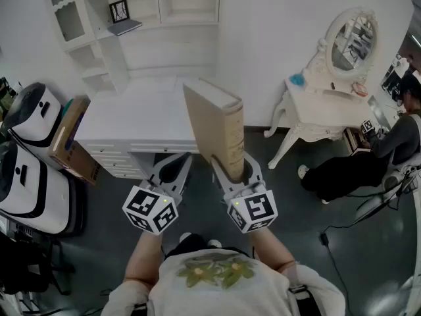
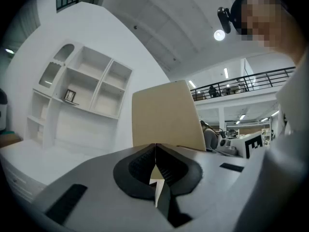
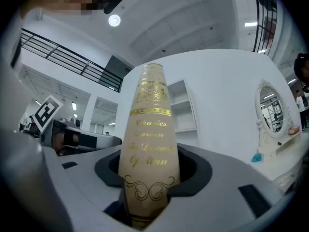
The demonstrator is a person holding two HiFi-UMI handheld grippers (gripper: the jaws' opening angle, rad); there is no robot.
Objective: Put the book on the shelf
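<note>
A thick tan book (image 1: 217, 131) with gold lettering on its spine (image 3: 148, 153) stands upright in the air in front of the white desk. My right gripper (image 1: 231, 170) is shut on its lower end, jaws wide around the spine. My left gripper (image 1: 172, 170) hangs just left of the book with its jaws pressed together and nothing between them; the book's cover (image 2: 166, 122) rises to its right. The white shelf unit (image 1: 135, 8) stands on the wall behind the desk, its compartments (image 2: 91, 88) mostly bare.
A white desk (image 1: 135, 120) with drawers sits below the shelf. A small picture frame (image 1: 119, 10) stands in one compartment. White suitcases (image 1: 33, 114) and a cardboard box (image 1: 69, 140) stand at left. A white vanity with mirror (image 1: 329, 84) and a seated person (image 1: 388, 143) are at right.
</note>
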